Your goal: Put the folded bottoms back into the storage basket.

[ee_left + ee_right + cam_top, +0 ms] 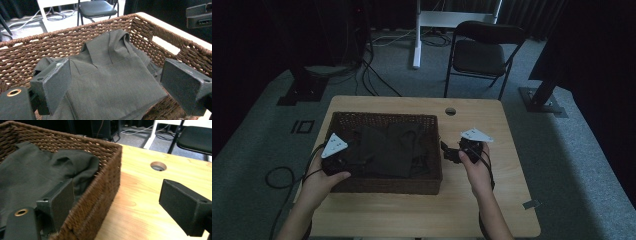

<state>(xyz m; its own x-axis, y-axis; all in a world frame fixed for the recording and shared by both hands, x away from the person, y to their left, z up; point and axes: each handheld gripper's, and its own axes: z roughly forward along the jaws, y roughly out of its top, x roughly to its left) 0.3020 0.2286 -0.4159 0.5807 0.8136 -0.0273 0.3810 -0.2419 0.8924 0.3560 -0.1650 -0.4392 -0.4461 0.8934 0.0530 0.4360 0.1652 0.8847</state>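
Observation:
A brown wicker basket (387, 186) stands on the wooden table (492, 200) and holds a folded dark grey garment (387, 147). My left gripper (346, 158) is at the basket's left side. In the left gripper view it (116, 80) is open, with its jaws spread just above the garment (110, 75) inside the basket (155, 30). My right gripper (449, 151) is at the basket's right wall. In the right gripper view it (115, 197) is open and straddles that wall (100, 195), with one jaw over the garment (32, 175) and the other over the bare table (140, 195).
A round cable hole (450, 111) sits near the table's far edge. A black folding chair (479, 55) and a white desk leg (416, 35) stand behind the table. Cables (279, 175) trail on the floor at left. A small grey clip (532, 204) sits on the table's right edge.

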